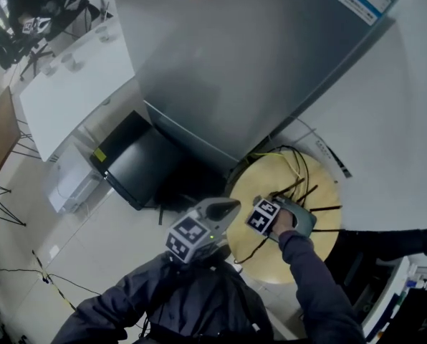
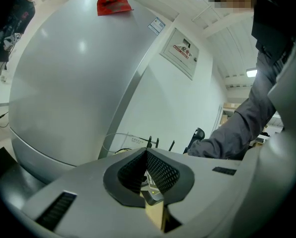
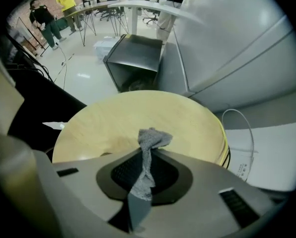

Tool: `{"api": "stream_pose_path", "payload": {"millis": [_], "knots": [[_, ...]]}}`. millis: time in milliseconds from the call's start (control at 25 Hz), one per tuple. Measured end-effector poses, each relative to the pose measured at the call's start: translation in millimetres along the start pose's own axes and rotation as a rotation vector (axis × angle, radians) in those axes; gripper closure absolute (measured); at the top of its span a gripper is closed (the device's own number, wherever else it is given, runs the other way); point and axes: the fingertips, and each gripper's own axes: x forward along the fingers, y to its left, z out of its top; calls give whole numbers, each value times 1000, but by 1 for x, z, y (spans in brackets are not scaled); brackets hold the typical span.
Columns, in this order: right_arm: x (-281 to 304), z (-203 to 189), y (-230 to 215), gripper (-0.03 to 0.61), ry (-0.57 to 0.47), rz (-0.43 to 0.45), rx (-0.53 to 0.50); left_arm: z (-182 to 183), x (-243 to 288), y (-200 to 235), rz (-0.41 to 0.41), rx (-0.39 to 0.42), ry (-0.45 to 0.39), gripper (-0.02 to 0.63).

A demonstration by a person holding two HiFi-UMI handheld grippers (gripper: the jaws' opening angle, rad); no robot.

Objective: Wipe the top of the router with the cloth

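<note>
In the right gripper view my right gripper (image 3: 147,148) is shut on a grey cloth (image 3: 152,139), which sticks up bunched between the jaws over the round wooden table (image 3: 113,123). In the head view this gripper (image 1: 299,213) hovers over the table's middle (image 1: 271,264). The router's black antennas (image 1: 296,188) poke out from beside it, and the router body is hidden under gripper and hand. My left gripper (image 1: 231,206) hangs at the table's left edge. Its jaws (image 2: 146,153) are shut with nothing in them, and the antennas (image 2: 153,142) stand just beyond.
A tall grey fridge (image 1: 256,56) rises right behind the table. A black box (image 1: 138,163) sits on the floor to its left. Black cables (image 1: 289,156) run off the table's far edge to a white wall panel (image 3: 257,152). People stand at desks (image 3: 113,6) far back.
</note>
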Motion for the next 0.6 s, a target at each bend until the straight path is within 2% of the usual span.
{"api": "stream_pose_path", "payload": {"millis": [200,400,520,600], "knots": [[0,-2,19,509,79,62,-68,3,4,0,-7,9,2,612],[-9,1,58,509,16,112,-74,4,3,4,-2,9,1,614],[-19,0,85,509,1,107,-110,5,4,5,-7,9,3,613],[-17,-5,100,509,6,74,-149,5,6,3,-16,15,9,612]]}}
